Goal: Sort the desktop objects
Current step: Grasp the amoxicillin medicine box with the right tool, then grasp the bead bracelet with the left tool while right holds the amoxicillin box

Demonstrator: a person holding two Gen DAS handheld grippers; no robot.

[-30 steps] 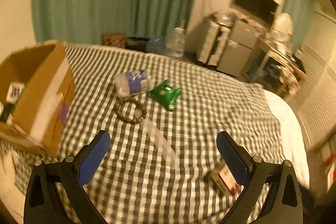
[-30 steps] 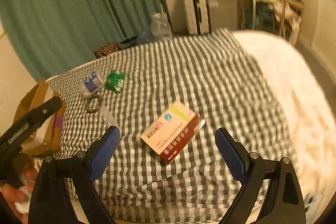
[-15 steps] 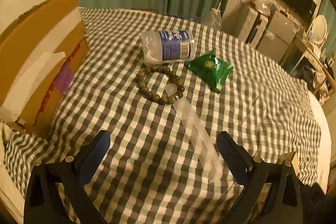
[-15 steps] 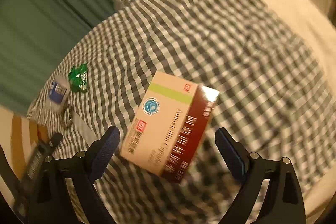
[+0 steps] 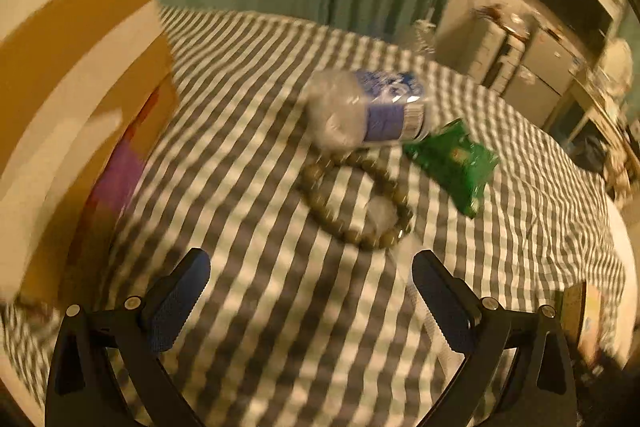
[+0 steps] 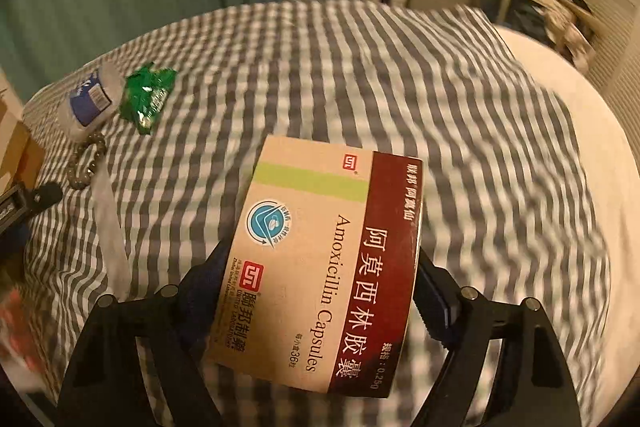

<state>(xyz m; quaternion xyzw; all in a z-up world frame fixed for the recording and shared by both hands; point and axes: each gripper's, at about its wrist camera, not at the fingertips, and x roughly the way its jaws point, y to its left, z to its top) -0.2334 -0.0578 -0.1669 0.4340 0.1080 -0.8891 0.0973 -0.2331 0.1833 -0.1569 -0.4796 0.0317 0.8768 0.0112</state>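
Step in hand: right gripper (image 6: 318, 291) clamps the medicine box (image 6: 320, 259) above the bed, likely bound for the carton (image 5: 60, 115); left gripper (image 5: 310, 293) gapes wide before the bracelet (image 5: 356, 203), needing descent.

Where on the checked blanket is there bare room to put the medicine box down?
The widest bare patch of checked blanket lies right of the medicine box, toward the white bedding. Another lies between the left tongs and the cardboard box. It is crowded where the bottle, green packet, bead bracelet and comb cluster.
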